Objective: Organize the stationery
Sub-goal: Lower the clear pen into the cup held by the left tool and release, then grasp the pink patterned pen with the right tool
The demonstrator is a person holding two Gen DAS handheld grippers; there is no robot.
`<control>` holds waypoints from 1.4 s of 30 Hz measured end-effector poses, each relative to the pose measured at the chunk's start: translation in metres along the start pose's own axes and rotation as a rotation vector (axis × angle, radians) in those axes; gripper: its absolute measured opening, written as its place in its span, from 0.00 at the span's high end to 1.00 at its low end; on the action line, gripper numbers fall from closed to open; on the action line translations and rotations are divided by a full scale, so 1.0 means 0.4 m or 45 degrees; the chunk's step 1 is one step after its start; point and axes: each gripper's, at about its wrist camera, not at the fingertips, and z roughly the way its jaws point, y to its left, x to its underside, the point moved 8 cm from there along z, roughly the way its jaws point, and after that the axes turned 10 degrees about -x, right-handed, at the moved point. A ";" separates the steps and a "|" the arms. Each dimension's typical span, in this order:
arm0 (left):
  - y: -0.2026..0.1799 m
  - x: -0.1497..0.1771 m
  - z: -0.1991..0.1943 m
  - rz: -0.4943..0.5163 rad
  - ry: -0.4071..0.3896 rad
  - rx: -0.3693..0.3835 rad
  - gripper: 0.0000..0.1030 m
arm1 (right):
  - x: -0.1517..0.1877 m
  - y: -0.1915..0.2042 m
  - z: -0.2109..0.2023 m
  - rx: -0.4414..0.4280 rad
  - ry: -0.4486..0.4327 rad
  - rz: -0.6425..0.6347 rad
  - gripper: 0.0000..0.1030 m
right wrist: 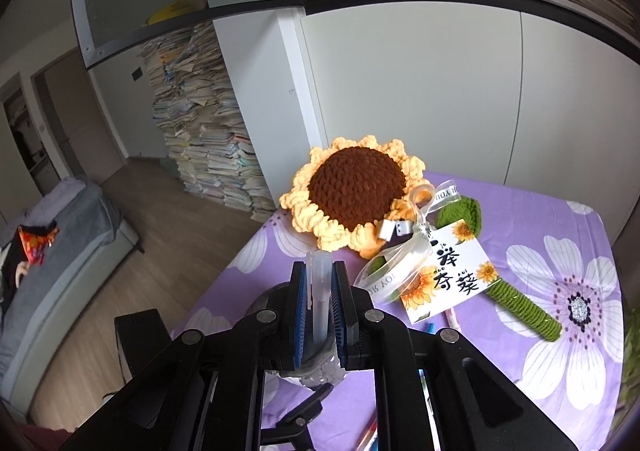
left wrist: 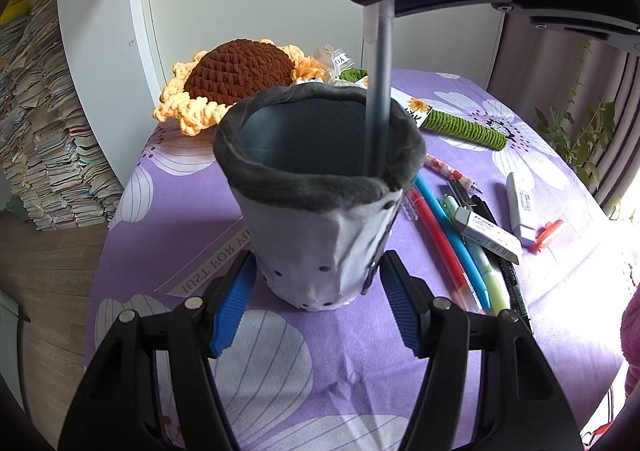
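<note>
My left gripper (left wrist: 316, 287) jaws brace the holder (left wrist: 320, 187) at its base on the tabletop (left wrist: 180, 211), my right gripper (right wrist: 319, 311) jaws are clamped on a pen (left wrist: 378, 91) entering its mouth; next, I judge: lower, release, fetch from the pens (left wrist: 452, 235) beyond.

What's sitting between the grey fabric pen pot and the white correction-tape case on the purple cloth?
In the left wrist view, loose stationery lies between the pen pot and the correction-tape case: a red pen, a blue pen and a boxed eraser.
</note>
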 end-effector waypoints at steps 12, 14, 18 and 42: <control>0.004 -0.016 -0.020 -0.031 -0.052 0.028 0.41 | 0.033 -0.006 0.021 0.009 0.049 0.027 0.87; 0.004 -0.016 -0.020 -0.028 -0.054 0.025 0.41 | 0.038 -0.009 0.022 -0.003 0.058 0.040 0.87; 0.006 -0.015 -0.019 -0.023 -0.056 0.019 0.41 | 0.044 -0.015 0.005 -0.021 0.062 0.062 0.87; 0.010 -0.010 -0.015 -0.016 -0.045 0.010 0.40 | 0.212 -0.341 0.078 0.350 0.425 0.160 0.87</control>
